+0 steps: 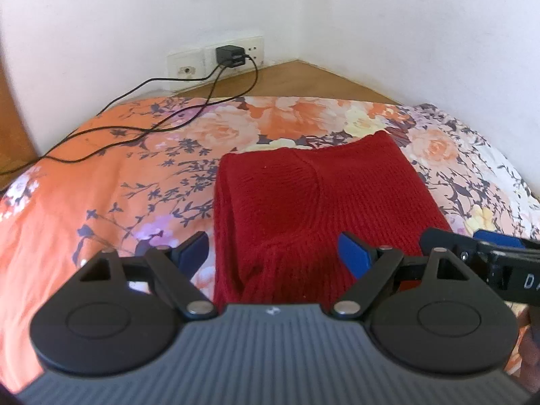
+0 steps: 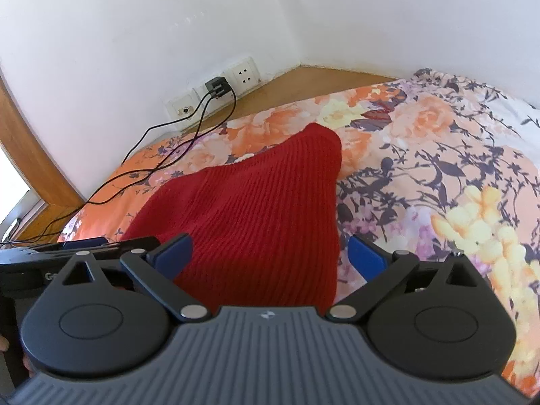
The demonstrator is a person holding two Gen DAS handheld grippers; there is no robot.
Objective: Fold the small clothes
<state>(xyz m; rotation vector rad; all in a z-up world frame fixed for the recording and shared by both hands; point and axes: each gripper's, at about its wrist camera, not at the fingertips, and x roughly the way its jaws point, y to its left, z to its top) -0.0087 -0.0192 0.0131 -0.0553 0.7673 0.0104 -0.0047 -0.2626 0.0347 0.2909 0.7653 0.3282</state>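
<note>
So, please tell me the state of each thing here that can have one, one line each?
Red knit garment: folded, lying flat on the bedsheet.
Left gripper: open, fingers apart over the garment's near edge.
Right gripper: open, holding nothing.
Black charger: plugged into the wall socket.
</note>
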